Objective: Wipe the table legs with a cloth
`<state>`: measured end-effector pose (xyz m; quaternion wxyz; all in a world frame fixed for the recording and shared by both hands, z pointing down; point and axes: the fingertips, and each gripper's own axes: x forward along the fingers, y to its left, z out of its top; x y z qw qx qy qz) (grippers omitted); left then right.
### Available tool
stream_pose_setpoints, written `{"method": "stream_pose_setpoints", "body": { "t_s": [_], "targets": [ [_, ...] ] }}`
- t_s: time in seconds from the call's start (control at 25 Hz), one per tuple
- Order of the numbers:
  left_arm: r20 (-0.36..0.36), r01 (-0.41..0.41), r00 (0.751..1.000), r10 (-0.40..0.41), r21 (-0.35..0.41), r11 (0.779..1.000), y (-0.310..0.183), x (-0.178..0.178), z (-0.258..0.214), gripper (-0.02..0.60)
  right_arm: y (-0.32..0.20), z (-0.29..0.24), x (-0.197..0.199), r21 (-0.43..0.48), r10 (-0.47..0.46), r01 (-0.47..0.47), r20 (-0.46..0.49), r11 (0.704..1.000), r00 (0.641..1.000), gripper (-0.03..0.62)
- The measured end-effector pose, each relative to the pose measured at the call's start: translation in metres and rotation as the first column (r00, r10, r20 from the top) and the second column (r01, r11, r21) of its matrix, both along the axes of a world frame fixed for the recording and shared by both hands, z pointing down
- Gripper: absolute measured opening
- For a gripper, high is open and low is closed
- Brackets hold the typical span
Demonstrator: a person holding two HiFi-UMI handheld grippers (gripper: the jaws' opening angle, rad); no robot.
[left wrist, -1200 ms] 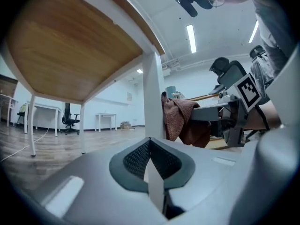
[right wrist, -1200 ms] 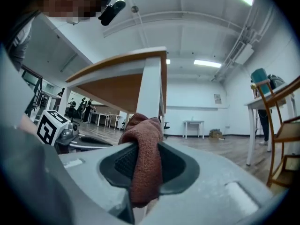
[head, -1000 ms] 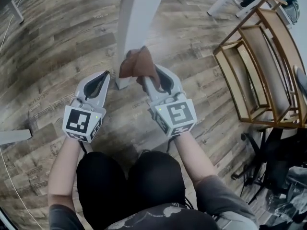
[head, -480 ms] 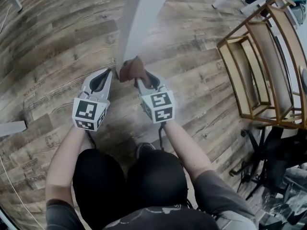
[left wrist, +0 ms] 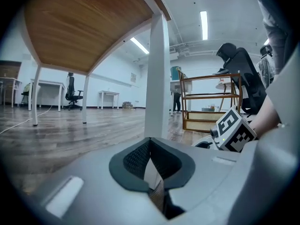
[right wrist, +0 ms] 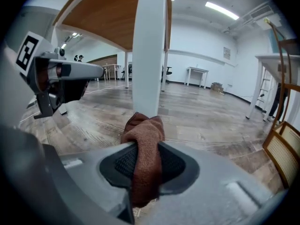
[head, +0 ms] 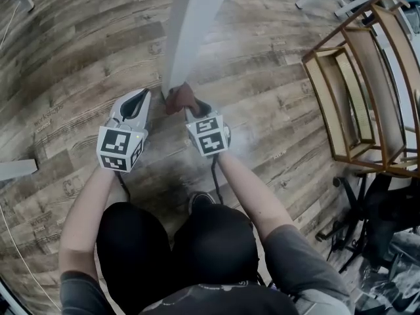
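1. Brown cloth point(right wrist: 143, 144) is pinched in the right gripper point(head: 191, 110). Its jaws are clamped on the middle of the fold, and a bunched end sticks out ahead of the tips.
2. That bunched end sits at the very bottom of the white table leg point(right wrist: 149, 55), right where the leg meets the wooden floor point(head: 79, 58). It looks pressed against the leg, though I cannot see the contact itself.
3. From the right gripper the leg lies dead ahead. It stands upright, with its long axis running from the floor up to the wooden tabletop point(right wrist: 108, 13).
4. With the cloth at the low end, I judge the only useful stroke is upward along the leg. The cloth should be kept against the near face the whole way.
5. The left gripper point(head: 136, 98) is just beside the leg's foot on its left. Its jaws are pressed together on nothing, and the leg shows only beyond them.
6. Both grippers are near the leg. Only the right one carries the cloth, so the wiping falls to it, and the left looks idle.
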<state>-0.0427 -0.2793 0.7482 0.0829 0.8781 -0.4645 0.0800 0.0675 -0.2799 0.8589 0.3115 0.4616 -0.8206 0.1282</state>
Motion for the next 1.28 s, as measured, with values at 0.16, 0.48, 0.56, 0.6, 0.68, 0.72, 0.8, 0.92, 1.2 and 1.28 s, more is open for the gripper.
{"method": "stream_pose_setpoints", "body": {
  "t_s": [0.16, 0.48, 0.56, 0.6, 0.68, 0.72, 0.8, 0.92, 1.2, 1.28],
  "targets": [
    [0.016, 0.018, 1.000, -0.018, 0.002, 1.000, -0.005, -0.003, -0.002, 0.018, 0.000, 0.002, 0.005, -0.002, 0.010, -0.010, 0.000, 1.000, 1.000, 0.087],
    [-0.028, 0.024, 0.999, -0.023, 0.053, 0.998, -0.019, 0.000, -0.055, 0.020, -0.013, -0.089, 0.016, 0.212, 0.016, -0.032, 0.078, 0.977, 0.997, 0.087],
    [-0.027, 0.028, 0.999, -0.026, 0.084, 0.996, -0.022, 0.005, -0.076, 0.020, -0.022, -0.125, 0.023, 0.296, 0.004, -0.027, 0.077, 0.955, 0.997, 0.087],
    [-0.017, 0.025, 1.000, -0.023, 0.108, 0.994, -0.024, 0.008, -0.088, 0.020, -0.027, -0.145, 0.027, 0.338, -0.005, -0.021, 0.075, 0.941, 0.997, 0.087],
    [0.006, 0.016, 1.000, -0.017, 0.161, 0.987, -0.025, 0.014, -0.112, 0.020, -0.036, -0.186, 0.032, 0.412, -0.031, -0.002, 0.074, 0.911, 0.997, 0.087],
    [0.012, 0.016, 1.000, -0.019, 0.183, 0.983, -0.026, 0.015, -0.124, 0.020, -0.041, -0.206, 0.034, 0.442, -0.045, 0.007, 0.076, 0.897, 0.996, 0.087],
    [0.027, 0.026, 0.999, -0.033, 0.223, 0.974, -0.027, 0.015, -0.147, 0.020, -0.048, -0.246, 0.038, 0.493, -0.064, 0.013, 0.087, 0.870, 0.994, 0.087],
    [0.051, 0.049, 0.996, -0.067, 0.297, 0.954, -0.026, 0.012, -0.184, 0.020, -0.058, -0.305, 0.043, 0.567, -0.080, 0.008, 0.102, 0.823, 0.991, 0.087],
    [-0.058, 0.116, 0.993, -0.102, 0.328, 0.938, -0.028, 0.016, -0.239, 0.020, -0.070, -0.431, 0.028, 0.745, -0.175, 0.024, 0.125, 0.666, 0.977, 0.087],
    [-0.060, 0.115, 0.993, -0.101, 0.327, 0.938, -0.028, 0.020, -0.241, 0.020, -0.067, -0.455, 0.025, 0.772, -0.183, 0.010, 0.138, 0.635, 0.974, 0.087]
  ]
}}
